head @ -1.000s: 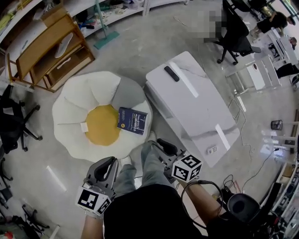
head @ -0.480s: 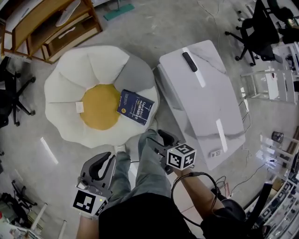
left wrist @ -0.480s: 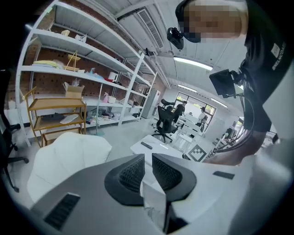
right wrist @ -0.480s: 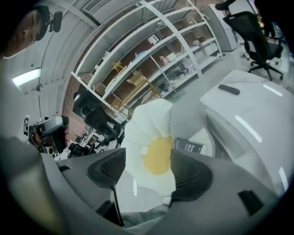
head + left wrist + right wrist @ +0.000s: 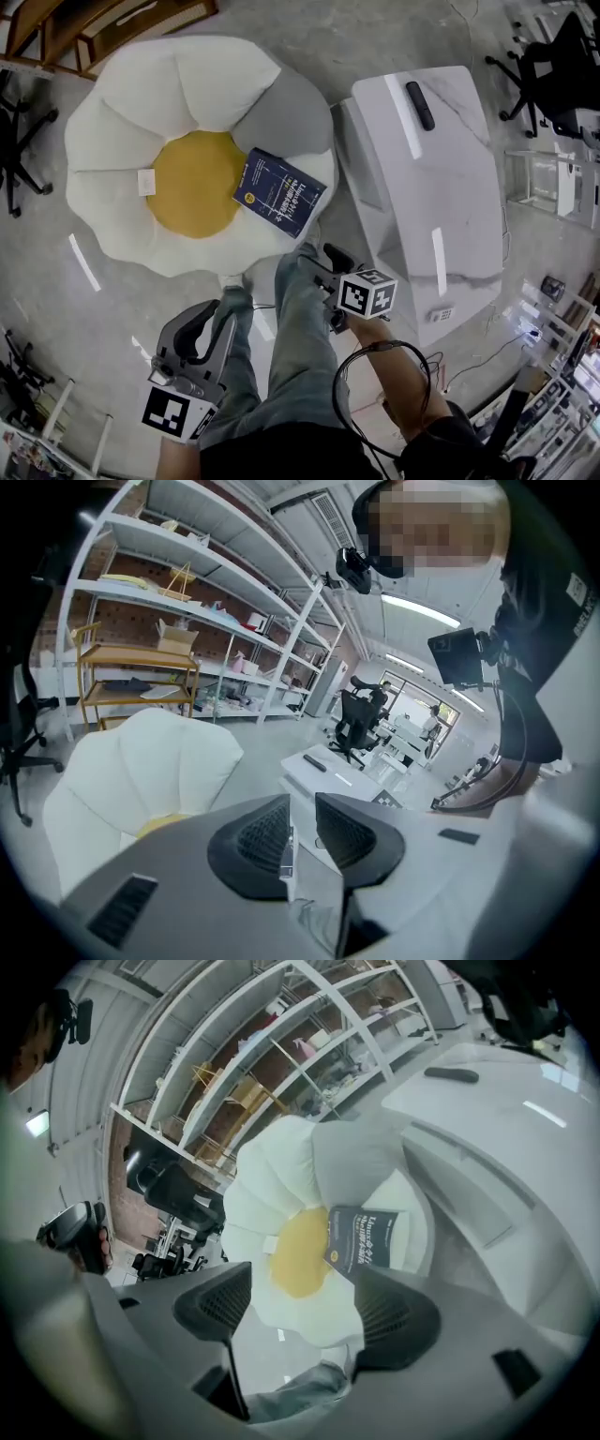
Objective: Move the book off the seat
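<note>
A dark blue book [image 5: 279, 192] lies flat on the flower-shaped seat [image 5: 112, 141], half on its yellow centre, half on a white petal. My right gripper [image 5: 317, 265] hangs over the person's knee, just short of the seat's near edge. Its jaws have just been opening and stand wide with nothing between them. In the right gripper view the book [image 5: 361, 1238] shows beyond the right gripper [image 5: 305, 1288]. My left gripper [image 5: 217, 319] is lower left, over the floor, shut and empty. In the left gripper view the left gripper [image 5: 302, 803] points past the seat [image 5: 141, 761].
A low white table [image 5: 450, 206] stands right of the seat, with a black remote [image 5: 419, 105] on it. The person's legs in jeans [image 5: 295, 347] lie between the grippers. A wooden shelf [image 5: 103, 23] and an office chair [image 5: 14, 141] stand at the left. A black cable [image 5: 380, 375] loops below.
Both grippers have sunk, and the seat and book have come nearer in the head view. The right gripper's jaws have spread apart. The book has not moved.
</note>
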`<state>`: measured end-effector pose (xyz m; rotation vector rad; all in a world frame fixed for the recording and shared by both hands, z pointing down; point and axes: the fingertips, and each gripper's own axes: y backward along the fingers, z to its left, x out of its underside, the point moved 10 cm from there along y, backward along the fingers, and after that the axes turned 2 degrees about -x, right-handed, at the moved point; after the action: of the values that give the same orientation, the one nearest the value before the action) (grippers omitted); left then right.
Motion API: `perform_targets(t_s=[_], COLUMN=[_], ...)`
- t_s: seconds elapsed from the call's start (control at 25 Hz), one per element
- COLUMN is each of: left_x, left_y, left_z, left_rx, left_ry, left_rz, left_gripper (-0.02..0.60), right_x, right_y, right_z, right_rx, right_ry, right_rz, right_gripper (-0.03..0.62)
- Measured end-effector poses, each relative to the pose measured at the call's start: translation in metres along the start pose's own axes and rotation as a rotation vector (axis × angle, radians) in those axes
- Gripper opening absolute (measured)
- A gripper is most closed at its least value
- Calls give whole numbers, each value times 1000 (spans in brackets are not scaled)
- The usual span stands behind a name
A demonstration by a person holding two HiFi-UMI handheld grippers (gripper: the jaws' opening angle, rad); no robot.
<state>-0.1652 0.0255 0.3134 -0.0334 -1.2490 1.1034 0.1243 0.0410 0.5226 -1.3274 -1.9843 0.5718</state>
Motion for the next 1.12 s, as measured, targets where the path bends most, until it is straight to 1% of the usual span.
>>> perform_targets(t_s=[0.12,0.24,0.44,0.56,0.6,0.68,0.8,0.88,0.96,1.12], left_x=[16,35,64,81,87,99,113,120,125,134], left_y=[-14,-25,-47,-56,-57,-58,-60,-62,-63,-69], left_z=[12,25,40,44,45,45,50,55,60,72], left_rx=[-22,-37,-47,-44,-42,-36,-35,-35,-34,-30], left_ry=[9,40,50,78,93,119,105,115,124,144], left_rz=[5,32,11,11,19,70,131,139,141,153], left_gripper=[69,69,69,69,69,69,69,69,69,69], right_x=[11,22,37,49,52,55,58,59,60,58], right_y=[-24,-47,-88,-112,-119,-130,-145,-154,-162,-179], right_z=[-21,-43,-87,-111,-117,-127,-141,-149,-155,-162], right_rx=[10,26,51,70,78,91,108,109,90,70], right_ry=[-8,-7,-36,-47,-50,-60,-85,-112,-144,-143], right_rz=[36,61,86,110,118,129,122,103,81,46], right_gripper=[328,333,336,336,336,336,339,339,341,341])
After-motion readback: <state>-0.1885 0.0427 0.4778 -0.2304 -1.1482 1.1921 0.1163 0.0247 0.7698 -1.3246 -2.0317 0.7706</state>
